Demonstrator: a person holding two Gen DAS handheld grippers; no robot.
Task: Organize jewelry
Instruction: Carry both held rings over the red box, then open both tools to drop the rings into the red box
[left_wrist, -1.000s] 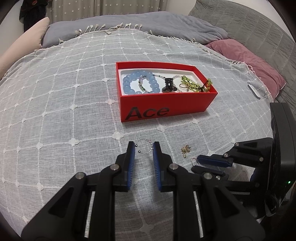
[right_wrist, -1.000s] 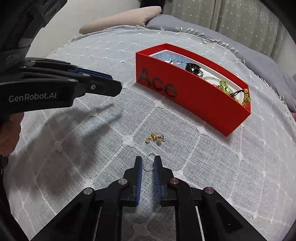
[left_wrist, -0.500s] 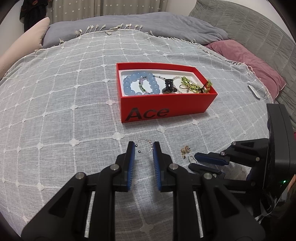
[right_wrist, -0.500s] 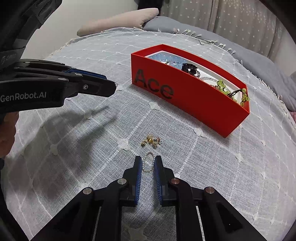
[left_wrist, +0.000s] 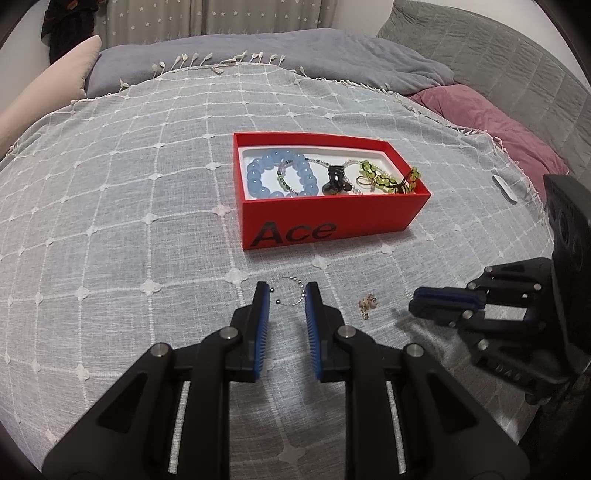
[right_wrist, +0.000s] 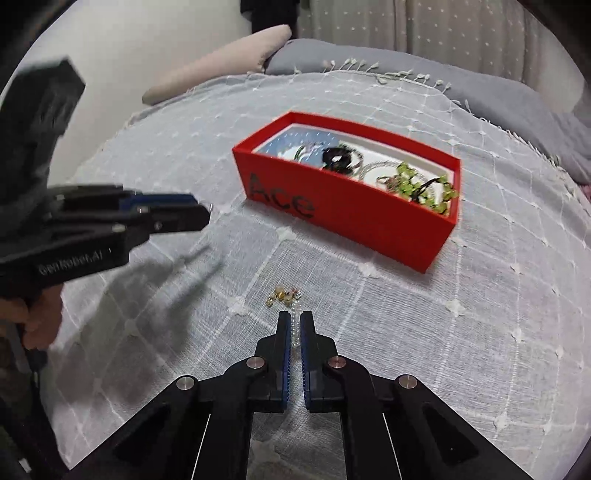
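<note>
A red box marked "Ace" (left_wrist: 332, 216) (right_wrist: 354, 218) sits mid-bed and holds blue, green and black bead bracelets. My left gripper (left_wrist: 288, 295) is open, its fingers either side of a thin silver bead bracelet (left_wrist: 288, 293) lying on the cloth. My right gripper (right_wrist: 294, 325) is shut on a small pearl chain (right_wrist: 295, 326) and holds it just above the cloth; it also shows at the right of the left wrist view (left_wrist: 443, 302). A small gold trinket cluster (right_wrist: 282, 295) (left_wrist: 368, 302) lies on the cloth just ahead of the right gripper.
The bed is covered by a grey-white checked throw (left_wrist: 147, 184). A grey duvet (left_wrist: 295, 55), a pink pillow (left_wrist: 491, 122) and a beige pillow (left_wrist: 44, 85) lie around its far edges. A small white object (left_wrist: 504, 188) lies at the right.
My right gripper closed on the pearl chain and lifted it off the cloth, drawing back to the right. My left gripper stayed open around the silver bracelet.
</note>
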